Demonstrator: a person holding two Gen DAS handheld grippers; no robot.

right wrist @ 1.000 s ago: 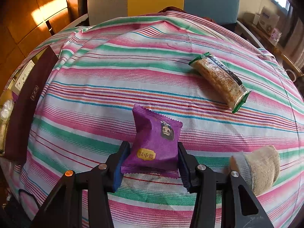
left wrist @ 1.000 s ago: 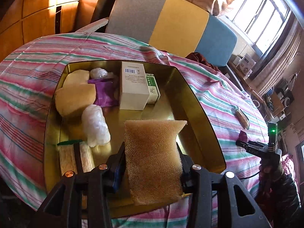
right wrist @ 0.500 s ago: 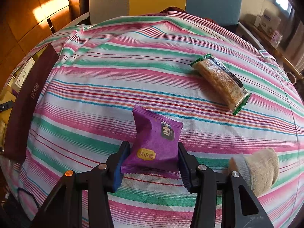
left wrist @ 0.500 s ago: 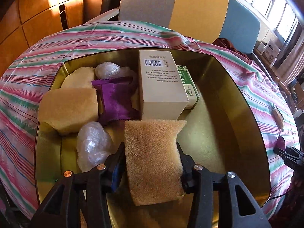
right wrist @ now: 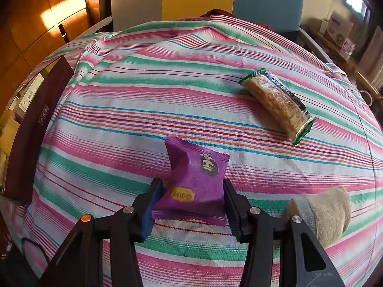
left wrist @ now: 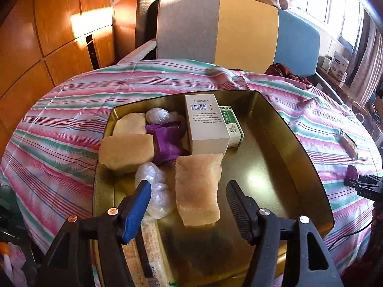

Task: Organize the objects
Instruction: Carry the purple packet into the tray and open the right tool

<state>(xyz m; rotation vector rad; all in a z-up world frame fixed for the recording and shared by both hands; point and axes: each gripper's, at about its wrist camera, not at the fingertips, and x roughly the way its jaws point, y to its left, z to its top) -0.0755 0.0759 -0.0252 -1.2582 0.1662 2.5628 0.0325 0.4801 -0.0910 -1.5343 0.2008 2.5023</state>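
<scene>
Hovering over the gold metal tin (left wrist: 299, 143), the left gripper (left wrist: 189, 205) has its fingers spread apart, and the tan rectangular sponge (left wrist: 197, 189) lies free between them on the tin's floor, beside a clear plastic-wrapped bundle (left wrist: 155, 191) and just in front of a cream cardboard box (left wrist: 205, 126). Over on the striped cloth surface (right wrist: 167, 91), the right gripper (right wrist: 192, 203) has its fingers clamped on a purple foil snack packet (right wrist: 196, 179), with a green-ended wrapped biscuit bar (right wrist: 277, 102) lying well apart.
</scene>
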